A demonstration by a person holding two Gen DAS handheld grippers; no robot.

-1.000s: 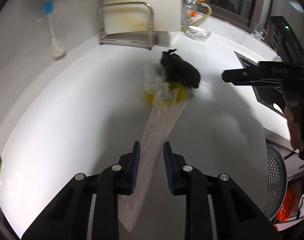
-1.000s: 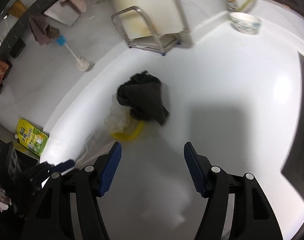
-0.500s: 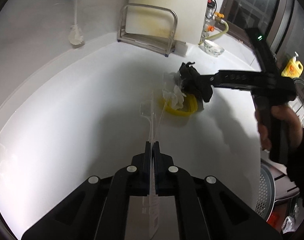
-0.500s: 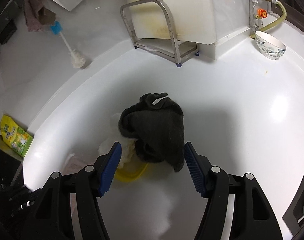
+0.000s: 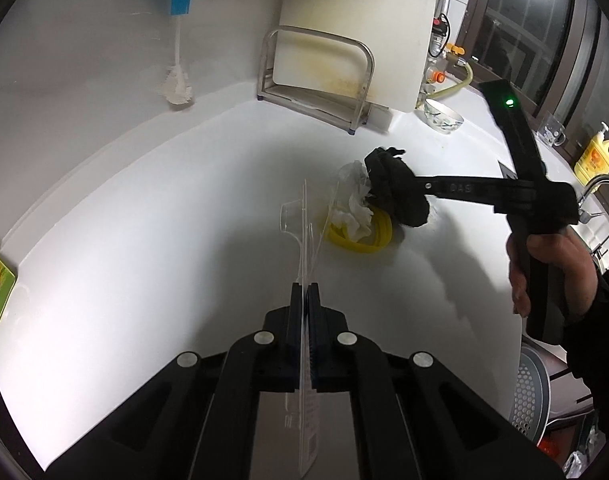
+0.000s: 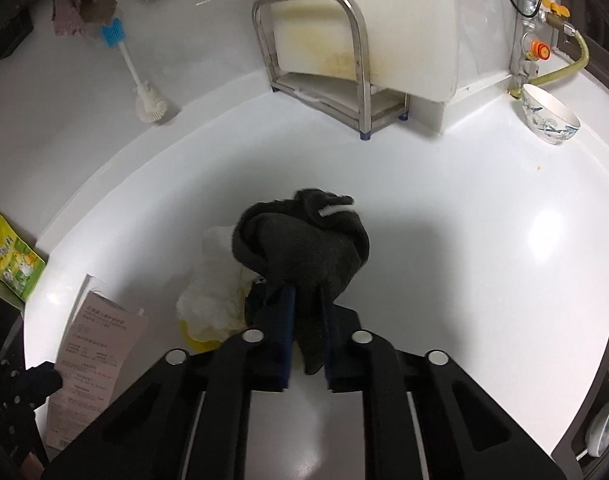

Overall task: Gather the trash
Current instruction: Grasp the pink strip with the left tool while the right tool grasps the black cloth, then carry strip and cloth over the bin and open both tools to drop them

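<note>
We are holding the left gripper with its fingers pressed together on a clear plastic package, pinching it edge-on so the thin sheet is standing upright between the pads and running out toward twelve o'clock. In the right wrist view the same package is showing its printed paper backing at eight o'clock, which tells us we are gripping it by its near end and letting the rest hang free above the table.

We are clamping the right gripper on a dark cloth, with the fingers closed on a fold that is trailing down between them while the bundled bulk is sitting at twelve o'clock just past the tips. Gripping a fold rather than the whole wad is probably the surest way to carry something this limp.

Just beside the cloth, at ten o'clock from the right gripper, a crumpled white tissue is lying over a yellow ring on the table; we cannot tell whether the cloth is touching them. These look like the pieces left to gather, since both grippers are occupied.

Farther out, at twelve o'clock, a metal rack is holding a white cutting board against the wall; a bowl is sitting at two o'clock and a brush is leaning at ten o'clock.
</note>
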